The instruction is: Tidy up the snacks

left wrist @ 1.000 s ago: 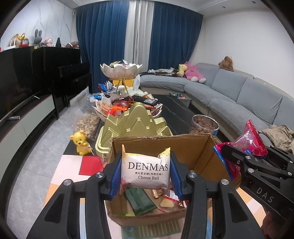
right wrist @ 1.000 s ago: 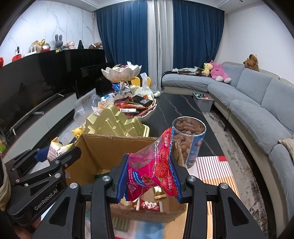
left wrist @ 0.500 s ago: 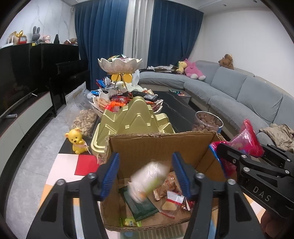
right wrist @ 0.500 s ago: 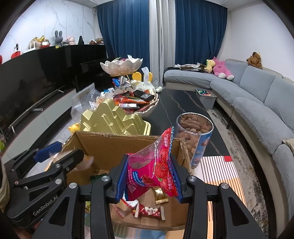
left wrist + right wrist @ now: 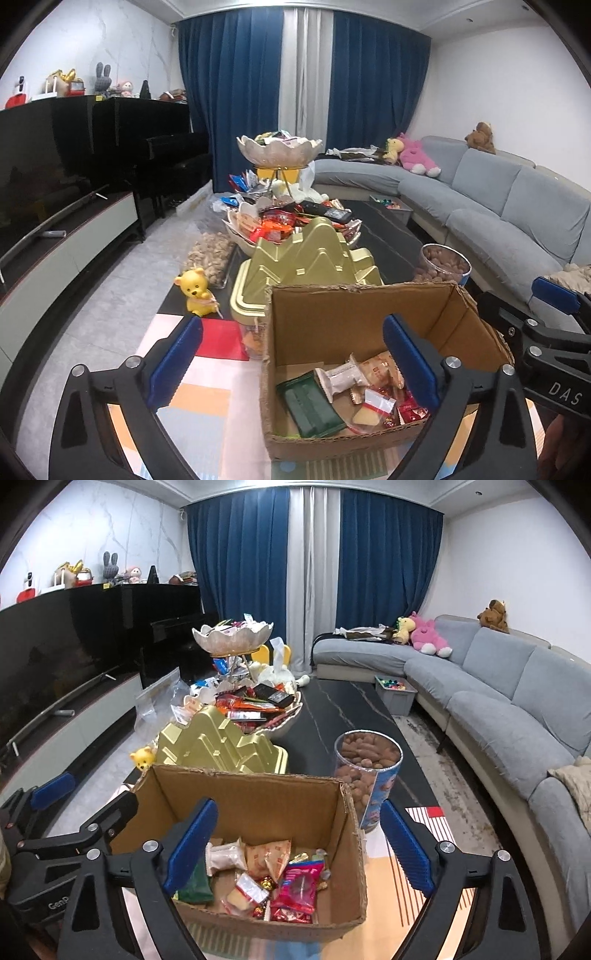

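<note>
An open cardboard box point(image 5: 362, 317) point(image 5: 258, 797) sits on the patterned mat just below both grippers. My left gripper point(image 5: 293, 326) hangs over its left half with the jaws opening wide and nothing between the pads. The white Cheese Ball packet point(image 5: 340, 376) point(image 5: 225, 856) lies inside among several wrapped snacks. My right gripper point(image 5: 299, 812) hovers over the box's right half, its jaws also opening, with nothing gripped. The pink packet point(image 5: 299, 886) rests on the box floor beneath it. In the left wrist view the red snacks are partly hidden behind my right finger.
Behind the box stand a gold mountain-shaped tin point(image 5: 314, 254), a tub of nuts point(image 5: 365, 760) and a tiered stand piled with snacks point(image 5: 279, 147). A yellow bear toy point(image 5: 195, 291) sits at the left. The grey sofa point(image 5: 498, 701) runs along the right.
Both grippers went from shut to wide open. The Cheese Ball packet dropped from the left one into the box, then the pink packet dropped from the right one.
</note>
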The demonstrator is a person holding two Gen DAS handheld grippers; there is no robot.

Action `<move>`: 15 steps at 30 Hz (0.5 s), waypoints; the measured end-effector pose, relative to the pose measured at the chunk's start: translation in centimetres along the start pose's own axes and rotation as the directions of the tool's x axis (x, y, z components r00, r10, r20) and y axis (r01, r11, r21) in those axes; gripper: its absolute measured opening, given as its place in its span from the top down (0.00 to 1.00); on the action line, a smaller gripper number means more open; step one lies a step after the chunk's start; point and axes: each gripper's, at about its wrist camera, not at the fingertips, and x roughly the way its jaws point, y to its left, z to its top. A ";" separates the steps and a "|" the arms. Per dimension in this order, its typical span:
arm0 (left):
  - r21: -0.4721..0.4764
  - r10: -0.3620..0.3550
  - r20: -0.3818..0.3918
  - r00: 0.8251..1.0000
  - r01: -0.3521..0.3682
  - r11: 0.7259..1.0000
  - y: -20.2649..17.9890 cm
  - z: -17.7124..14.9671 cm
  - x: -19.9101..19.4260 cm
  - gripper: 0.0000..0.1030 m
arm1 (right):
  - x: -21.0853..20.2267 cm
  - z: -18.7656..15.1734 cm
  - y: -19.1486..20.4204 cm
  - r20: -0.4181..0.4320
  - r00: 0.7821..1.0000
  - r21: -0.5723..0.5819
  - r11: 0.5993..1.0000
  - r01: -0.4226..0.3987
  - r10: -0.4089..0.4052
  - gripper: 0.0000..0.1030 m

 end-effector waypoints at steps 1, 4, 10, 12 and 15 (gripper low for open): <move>-0.001 0.002 0.002 1.000 -0.002 1.000 0.1 0.0 -0.2 0.01 | -0.2 0.0 0.0 -0.001 1.000 0.002 1.000 0.005 -0.005 0.11; -0.007 0.007 0.000 1.000 -0.007 1.000 0.2 -0.1 -1.0 0.00 | -0.8 0.0 0.0 -0.004 1.000 0.011 1.000 0.013 -0.013 0.11; -0.004 0.017 0.012 1.000 -0.017 1.000 0.5 -0.2 -3.0 0.00 | -2.5 -0.4 0.0 -0.004 1.000 0.023 0.999 0.026 -0.026 0.11; -0.004 0.019 0.022 1.000 -0.019 1.000 0.5 -0.1 -3.9 0.00 | -3.1 -0.5 0.0 -0.002 1.000 0.026 0.999 0.025 -0.025 0.11; 0.002 0.020 0.030 0.999 -0.020 1.000 0.5 -0.3 -5.1 0.00 | -4.2 -0.7 0.2 0.005 1.000 0.024 0.999 0.024 -0.024 0.11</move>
